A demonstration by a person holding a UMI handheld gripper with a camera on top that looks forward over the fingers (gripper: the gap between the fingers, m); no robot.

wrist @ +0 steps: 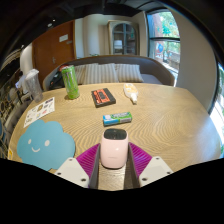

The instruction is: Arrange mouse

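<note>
A pale pink mouse with a dark top edge sits between my two fingers, low over the round wooden table. My gripper is shut on it, with both magenta pads pressed against its sides. A round light-blue mouse pad with a smiley face lies on the table to the left of the fingers.
Just beyond the mouse lies a small blue-green box. Further off are a black and red flat object, a green cup, a white object and a printed sheet. A sofa stands behind the table.
</note>
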